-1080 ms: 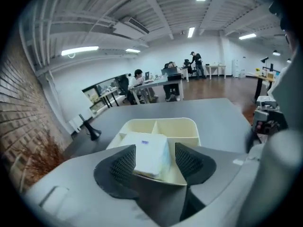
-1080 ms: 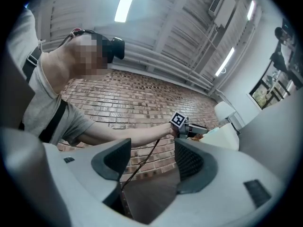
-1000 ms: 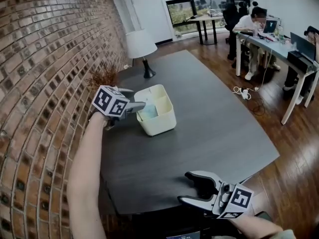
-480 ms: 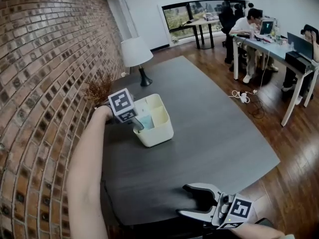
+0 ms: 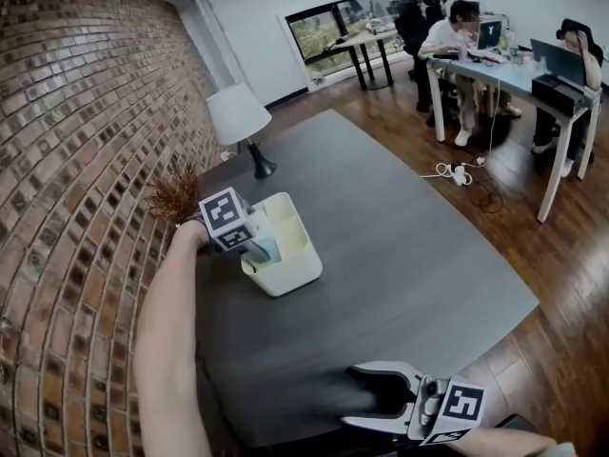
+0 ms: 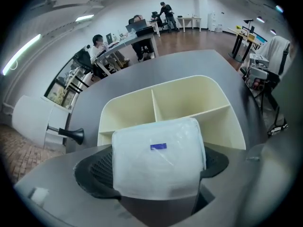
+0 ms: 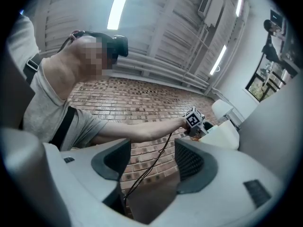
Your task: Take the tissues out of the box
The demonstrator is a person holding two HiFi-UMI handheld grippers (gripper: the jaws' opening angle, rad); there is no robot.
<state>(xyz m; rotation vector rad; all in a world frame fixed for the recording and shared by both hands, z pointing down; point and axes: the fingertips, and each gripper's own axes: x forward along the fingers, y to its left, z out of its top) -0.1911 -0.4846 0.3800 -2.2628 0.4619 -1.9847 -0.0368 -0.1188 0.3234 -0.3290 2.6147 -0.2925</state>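
The left gripper (image 5: 260, 248) is clamped on a soft pack of tissues (image 6: 158, 157), its jaws pressing the pack's two side faces. The pack sits right at the near-left corner of the cream box (image 5: 285, 276), and the box's other compartments (image 6: 189, 98) lie empty just beyond it. Whether the pack's lower end is clear of the rim cannot be told. The move ahead probably turns on this: the box lies directly under and ahead of the pack, so the way out is straight up, then off to the open bench (image 5: 409, 255). The right gripper (image 5: 366, 400) is well apart at the near bench edge, jaws spread, holding nothing. The left one is far nearer.
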